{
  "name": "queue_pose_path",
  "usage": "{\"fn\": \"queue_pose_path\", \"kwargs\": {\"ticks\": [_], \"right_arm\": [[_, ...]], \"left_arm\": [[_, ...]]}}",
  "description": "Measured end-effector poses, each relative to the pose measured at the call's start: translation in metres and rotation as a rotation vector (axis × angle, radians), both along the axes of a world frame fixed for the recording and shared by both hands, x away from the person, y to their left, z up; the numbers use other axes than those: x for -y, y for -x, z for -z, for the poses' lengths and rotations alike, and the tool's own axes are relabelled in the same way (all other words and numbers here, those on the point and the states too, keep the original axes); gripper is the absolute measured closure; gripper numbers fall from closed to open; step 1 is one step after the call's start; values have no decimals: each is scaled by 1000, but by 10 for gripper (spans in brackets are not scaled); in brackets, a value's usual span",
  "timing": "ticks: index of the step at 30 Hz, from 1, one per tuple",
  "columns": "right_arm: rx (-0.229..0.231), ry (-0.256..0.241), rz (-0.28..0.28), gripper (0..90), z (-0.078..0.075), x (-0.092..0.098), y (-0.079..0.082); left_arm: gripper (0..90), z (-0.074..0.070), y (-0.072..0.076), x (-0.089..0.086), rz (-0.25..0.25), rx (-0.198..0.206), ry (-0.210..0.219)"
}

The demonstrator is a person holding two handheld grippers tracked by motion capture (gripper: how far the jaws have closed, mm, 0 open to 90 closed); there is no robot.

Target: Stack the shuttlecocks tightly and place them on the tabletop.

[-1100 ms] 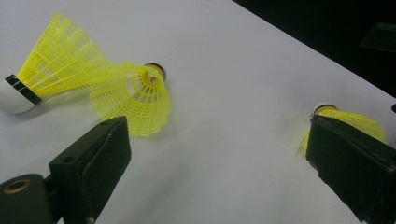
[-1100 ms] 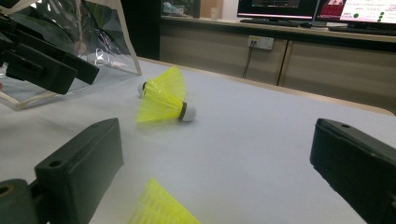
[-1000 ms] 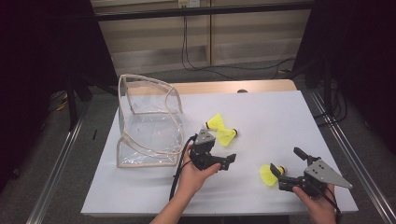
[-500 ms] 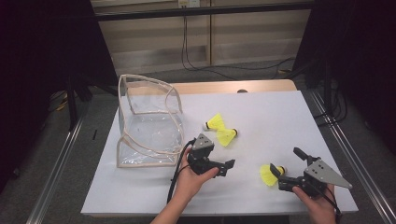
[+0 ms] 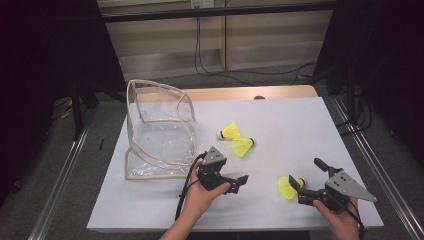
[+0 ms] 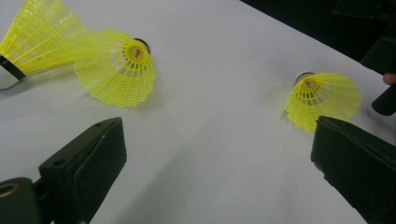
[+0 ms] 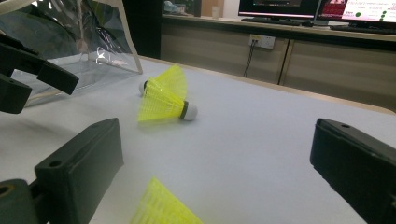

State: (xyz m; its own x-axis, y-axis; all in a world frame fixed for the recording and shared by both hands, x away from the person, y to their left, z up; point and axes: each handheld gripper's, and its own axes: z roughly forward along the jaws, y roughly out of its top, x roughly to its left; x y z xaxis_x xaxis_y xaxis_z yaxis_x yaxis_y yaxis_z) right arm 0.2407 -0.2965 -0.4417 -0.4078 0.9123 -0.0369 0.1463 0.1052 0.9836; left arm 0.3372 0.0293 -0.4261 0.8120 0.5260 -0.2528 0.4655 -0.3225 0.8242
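Three yellow shuttlecocks lie on the white table. Two touch near the middle, shuttlecock one [image 5: 230, 132] [image 6: 32, 39] and shuttlecock two [image 5: 243, 146] [image 6: 119, 70] [image 7: 163, 100]. The third shuttlecock [image 5: 287, 187] [image 6: 322, 100] [image 7: 163, 207] lies at the front right, its skirt low between the jaws of my right gripper [image 5: 303, 172] [image 7: 217, 140], which stands open. My left gripper [image 5: 235, 182] [image 6: 217, 140] is open too, over bare table, pointing toward the shuttlecocks and short of them.
A clear plastic bag with beige trim [image 5: 160, 132] [image 7: 70, 32] stands open at the table's left, just behind my left hand. The white table top [image 5: 300, 125] ends at a wooden strip at the back. Metal rails run along both sides.
My left gripper has slid a little toward the table's front edge and turned slightly. The right gripper and the shuttlecocks have stayed put.
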Motion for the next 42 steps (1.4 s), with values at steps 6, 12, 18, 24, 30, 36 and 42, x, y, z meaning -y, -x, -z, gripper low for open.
{"fn": "queue_pose_path", "kwargs": {"ticks": [6, 12, 18, 24, 30, 36, 42], "right_arm": [[0, 2, 0, 21, 0, 0, 0], [0, 2, -1, 21, 0, 0, 0], [0, 1, 0, 21, 0, 0, 0], [1, 2, -1, 21, 0, 0, 0], [1, -1, -2, 21, 0, 0, 0], [0, -1, 1, 21, 0, 0, 0], [2, 0, -5, 21, 0, 0, 0]], "left_arm": [[36, -1, 3, -2, 17, 11, 6], [36, 0, 5, -5, 47, 16, -4], [35, -1, 7, -10, 65, 30, -6], [35, -1, 8, -14, 71, 28, -5], [36, -1, 10, -19, 85, 34, -8], [35, -2, 11, -25, 94, 31, -12], [36, -2, 11, -30, 103, 31, -8]]}}
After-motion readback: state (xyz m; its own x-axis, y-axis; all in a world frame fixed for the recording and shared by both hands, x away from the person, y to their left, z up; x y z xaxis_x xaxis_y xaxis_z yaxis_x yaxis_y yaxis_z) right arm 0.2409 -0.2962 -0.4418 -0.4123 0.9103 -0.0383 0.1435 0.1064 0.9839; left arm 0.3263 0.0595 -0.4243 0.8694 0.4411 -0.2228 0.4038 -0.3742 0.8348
